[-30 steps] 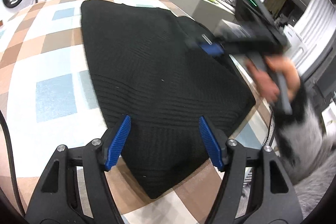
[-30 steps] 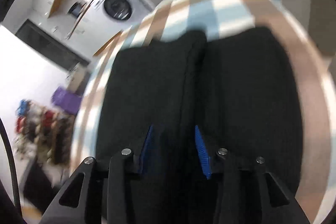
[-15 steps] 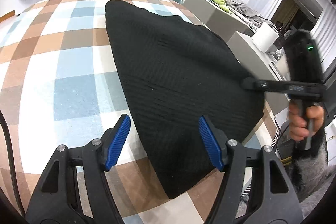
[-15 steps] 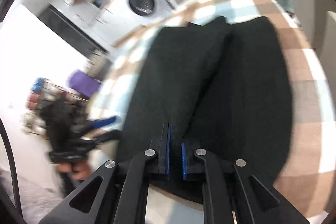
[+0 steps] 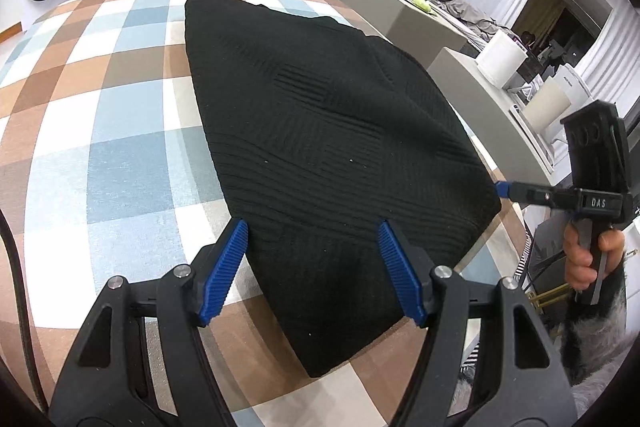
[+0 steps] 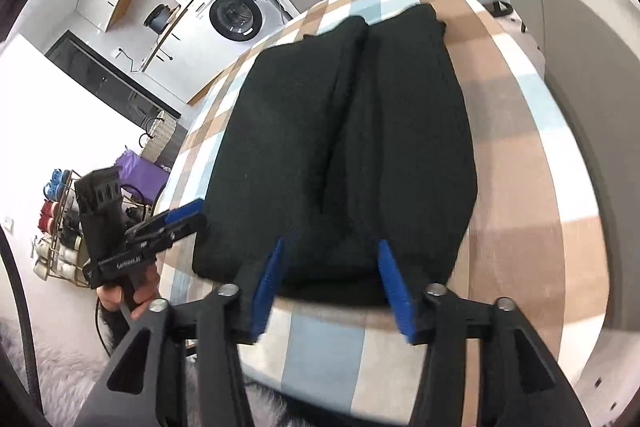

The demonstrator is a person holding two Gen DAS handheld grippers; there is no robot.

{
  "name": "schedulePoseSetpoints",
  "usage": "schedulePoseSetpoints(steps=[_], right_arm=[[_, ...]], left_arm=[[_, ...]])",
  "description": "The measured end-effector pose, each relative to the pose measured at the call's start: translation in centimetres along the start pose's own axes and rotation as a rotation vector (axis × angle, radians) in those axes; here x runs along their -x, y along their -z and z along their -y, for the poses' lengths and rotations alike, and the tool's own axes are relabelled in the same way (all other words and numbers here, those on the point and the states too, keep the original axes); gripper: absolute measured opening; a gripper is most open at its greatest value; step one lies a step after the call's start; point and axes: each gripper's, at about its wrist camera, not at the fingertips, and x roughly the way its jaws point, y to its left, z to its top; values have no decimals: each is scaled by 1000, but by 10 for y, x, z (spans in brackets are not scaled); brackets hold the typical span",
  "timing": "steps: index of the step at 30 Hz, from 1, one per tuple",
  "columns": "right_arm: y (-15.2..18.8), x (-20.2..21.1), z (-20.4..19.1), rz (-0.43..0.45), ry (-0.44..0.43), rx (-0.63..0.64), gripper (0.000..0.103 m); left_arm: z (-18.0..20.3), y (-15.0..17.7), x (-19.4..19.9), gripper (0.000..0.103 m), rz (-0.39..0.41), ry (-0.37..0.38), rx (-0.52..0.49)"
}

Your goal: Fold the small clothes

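Black knit garment lies flat, folded lengthwise, on the checked tablecloth, a seam running near to far down its middle. Your left gripper hangs over the near corner, fingers wide apart, gripping nothing. Your right gripper sits at the near edge, jaws opening, nothing clamped between them; cloth lies just beyond the tips.

Checked tablecloth under folded black knit
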Motion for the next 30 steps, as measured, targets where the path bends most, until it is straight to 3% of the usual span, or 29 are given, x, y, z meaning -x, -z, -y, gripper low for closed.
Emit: schedulePoseSetpoints(steps=[9,11,13,15,20,24,27,30], right_arm=[[-15,-26,-13,-22,23,59,56],[-15,-28,-12,-22,34,85,42],[-16,-31,-17,-25,52,117,14],[-18,-25,-26,-5,43,140,11],[-22,5,-47,32,-45,134,11],[-17,-19,-26,-47,34,81,11],[-18,-35,-16,-100,66,45,18],[-26,-23,-23,-46,66,80,32]], left_arm=[[-1,4,3,65,3,-6,9],[-2,4,4,65,7,-7,17],[-4,3,5,65,12,-7,26],[-5,1,6,65,17,-7,28],[-4,-2,9,65,24,-6,10],[-1,1,2,65,3,3,2],[10,5,-2,65,-9,-20,-46],[18,10,-4,66,-22,-42,-93]])
